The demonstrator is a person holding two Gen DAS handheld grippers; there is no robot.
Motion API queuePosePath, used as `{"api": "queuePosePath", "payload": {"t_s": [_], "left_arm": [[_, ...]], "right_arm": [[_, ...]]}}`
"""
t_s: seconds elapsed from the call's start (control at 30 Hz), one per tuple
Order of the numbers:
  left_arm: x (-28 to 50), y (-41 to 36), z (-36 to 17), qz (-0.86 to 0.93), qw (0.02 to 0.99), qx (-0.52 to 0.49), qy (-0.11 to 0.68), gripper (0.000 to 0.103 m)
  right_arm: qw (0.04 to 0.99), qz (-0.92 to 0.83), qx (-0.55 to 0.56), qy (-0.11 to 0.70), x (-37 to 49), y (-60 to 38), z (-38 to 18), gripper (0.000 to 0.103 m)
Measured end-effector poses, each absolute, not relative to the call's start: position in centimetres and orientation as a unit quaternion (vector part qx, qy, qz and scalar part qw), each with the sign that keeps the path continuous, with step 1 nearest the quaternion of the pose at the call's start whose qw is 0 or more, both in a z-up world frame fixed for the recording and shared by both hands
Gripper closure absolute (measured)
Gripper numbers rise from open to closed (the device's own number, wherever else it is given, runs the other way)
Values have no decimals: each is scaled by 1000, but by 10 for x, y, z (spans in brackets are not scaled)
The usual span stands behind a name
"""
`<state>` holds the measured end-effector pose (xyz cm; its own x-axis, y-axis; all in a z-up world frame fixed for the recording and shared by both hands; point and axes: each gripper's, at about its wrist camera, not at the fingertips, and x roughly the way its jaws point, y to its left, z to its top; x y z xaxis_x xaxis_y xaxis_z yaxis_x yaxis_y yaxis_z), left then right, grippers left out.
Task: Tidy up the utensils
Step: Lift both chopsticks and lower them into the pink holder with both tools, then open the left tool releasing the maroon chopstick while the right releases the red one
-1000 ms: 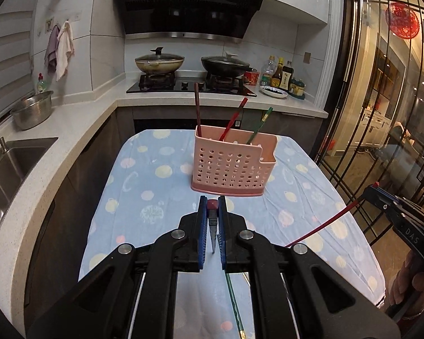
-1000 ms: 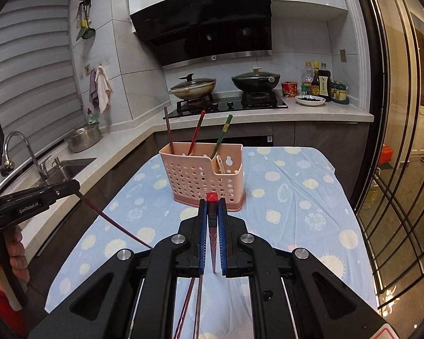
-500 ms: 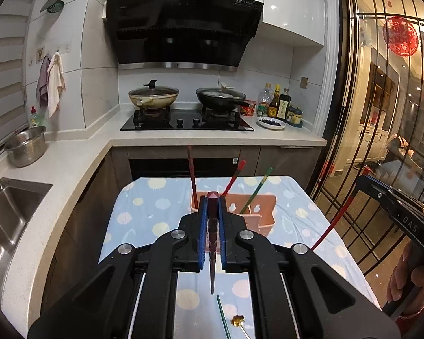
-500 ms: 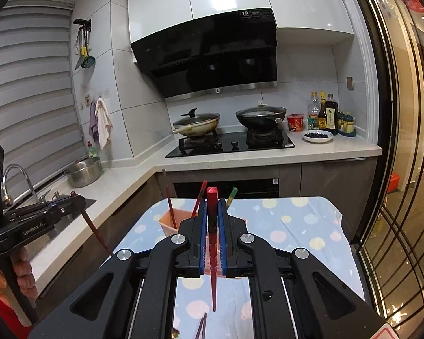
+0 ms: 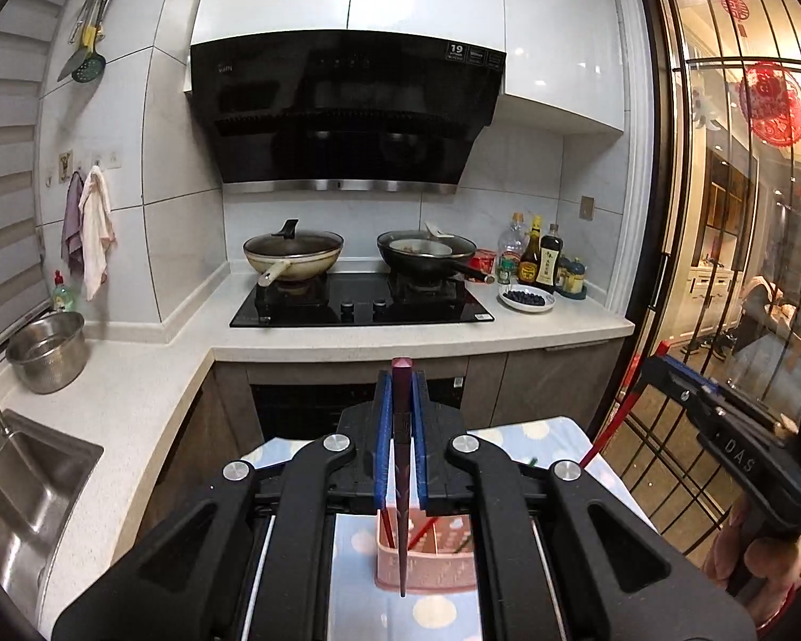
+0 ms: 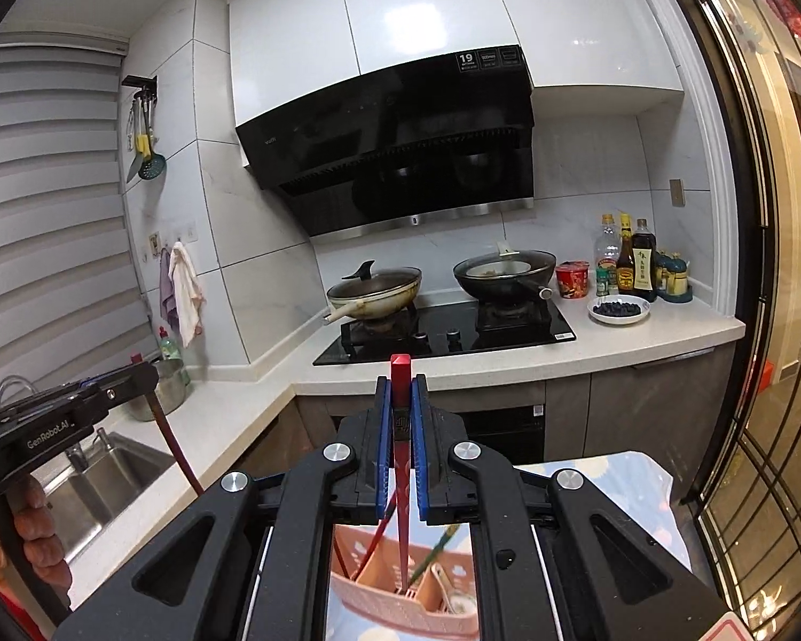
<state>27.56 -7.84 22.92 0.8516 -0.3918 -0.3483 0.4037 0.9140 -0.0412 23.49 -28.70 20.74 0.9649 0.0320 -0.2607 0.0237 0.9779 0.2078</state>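
Two grippers, each pinching one chopstick, held above a pink utensil basket.

The left gripper (image 5: 400, 416) clamps a dark maroon chopstick (image 5: 402, 507) upright, its tip hanging over the near wall of the pink basket (image 5: 427, 566) on the dotted tablecloth (image 5: 539, 435). The right gripper (image 6: 401, 427) clamps a red chopstick (image 6: 402, 486), tip pointing into the basket among other utensils. The stove (image 5: 363, 302) with two pans lies far behind.

perforated plastic basket (image 5: 427, 561) (pink) | glossy hood (image 5: 342, 107) | steel sink (image 5: 21, 486)
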Motion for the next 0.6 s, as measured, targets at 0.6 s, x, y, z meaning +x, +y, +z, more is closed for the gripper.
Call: {"api": "queuePosePath", "payload": {"t_s": [0.6], "left_arm": [[342,-108,173,-201,946,26,254,96]], "right_arm": [[968,19,102,229,303,-274,130,96]]}}
